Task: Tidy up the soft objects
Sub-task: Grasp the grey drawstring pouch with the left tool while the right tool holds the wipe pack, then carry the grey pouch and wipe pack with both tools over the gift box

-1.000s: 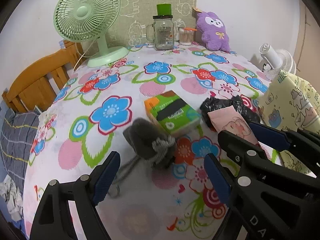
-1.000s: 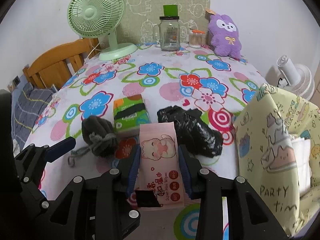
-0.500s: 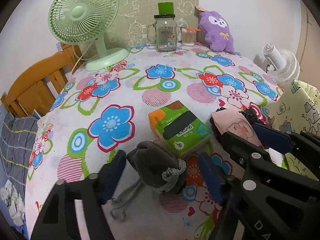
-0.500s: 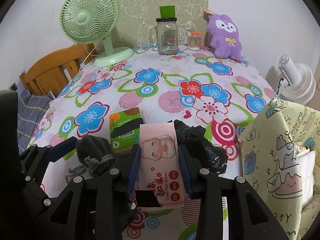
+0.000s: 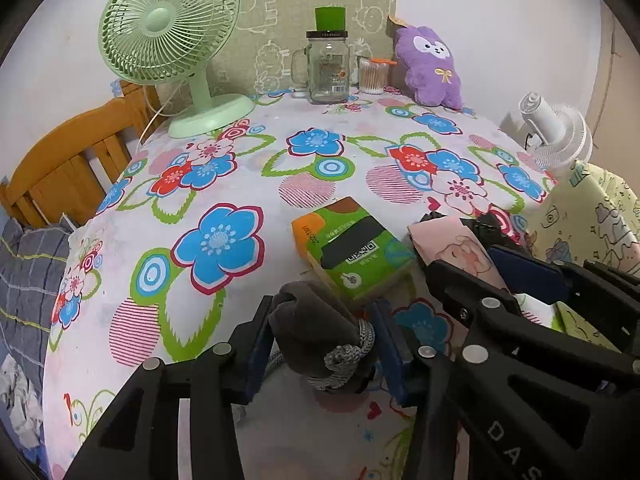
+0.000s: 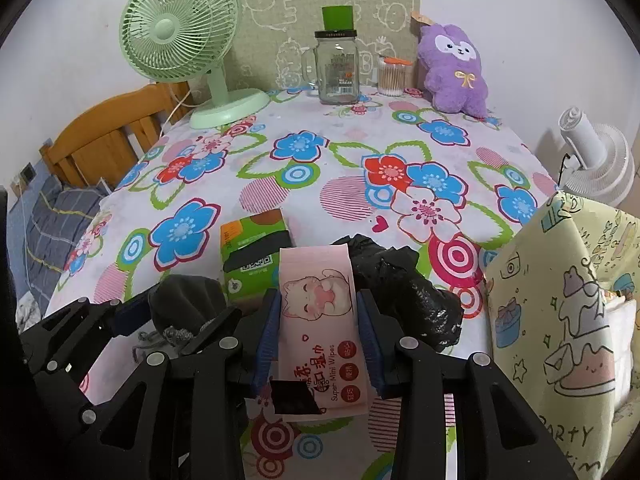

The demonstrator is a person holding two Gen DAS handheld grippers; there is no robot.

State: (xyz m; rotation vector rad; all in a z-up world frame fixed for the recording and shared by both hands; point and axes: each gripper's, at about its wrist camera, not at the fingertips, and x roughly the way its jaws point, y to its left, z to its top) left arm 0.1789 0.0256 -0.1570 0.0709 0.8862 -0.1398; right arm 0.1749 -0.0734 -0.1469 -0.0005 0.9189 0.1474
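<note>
Since a second ago left gripper (image 5: 320, 344) brought forward around grey drawstring pouch (image 5: 316, 328) on floral surface (image 5: 224, 160), fingers closing, blue pads against its sides, pink wipes pack (image 6: 318, 312) clamped in right gripper (image 6: 318, 340), yellow bag (image 6: 560, 300) far right.

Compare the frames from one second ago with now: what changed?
The left gripper advanced over the grey drawstring pouch, and its jaws are closing around it. Unchanged: the right gripper stays clamped on the pink wipes pack; the green tissue pack hasn't moved.
</note>
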